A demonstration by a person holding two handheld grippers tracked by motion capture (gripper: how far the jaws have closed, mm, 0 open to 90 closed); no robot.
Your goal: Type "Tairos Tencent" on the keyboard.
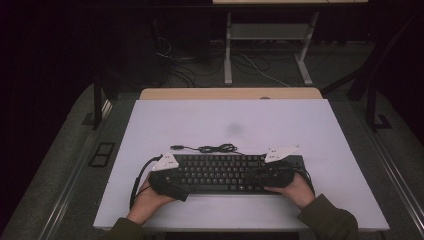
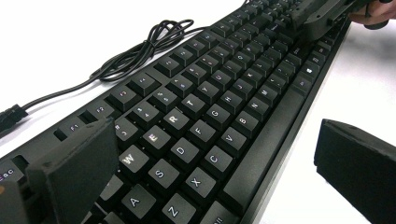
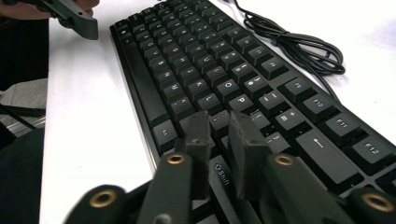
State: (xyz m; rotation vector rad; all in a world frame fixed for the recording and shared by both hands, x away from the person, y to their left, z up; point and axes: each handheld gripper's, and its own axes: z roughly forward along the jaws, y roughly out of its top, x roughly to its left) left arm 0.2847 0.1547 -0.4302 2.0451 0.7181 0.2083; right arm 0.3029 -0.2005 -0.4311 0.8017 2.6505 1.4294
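High view: black keyboard (image 1: 227,173) lies on the near middle of the white table (image 1: 230,120), its bundled cable (image 1: 212,148) loose just beyond the far edge. Left gripper (image 1: 165,181) sits at the keyboard's left end, right gripper (image 1: 272,175) at its right end, each held in a hand near the table's front edge. Left gripper view: jaws stand wide open and straddle the left end of the keyboard (image 2: 205,116), one over the top-row keys, the other out over the table on the near side; nothing pressed. Risk: if they close here, the far pad likely lands on keycaps rather than the frame and could pop one or slip. Right gripper view: jaws nearly together, a narrow gap left, tips low over the keys beside the Shift key (image 3: 223,175); whether they pinch a keycap I cannot tell. Risk: a pull upward may tear a cap loose; a lift by one end would drag the cable (image 3: 299,44).
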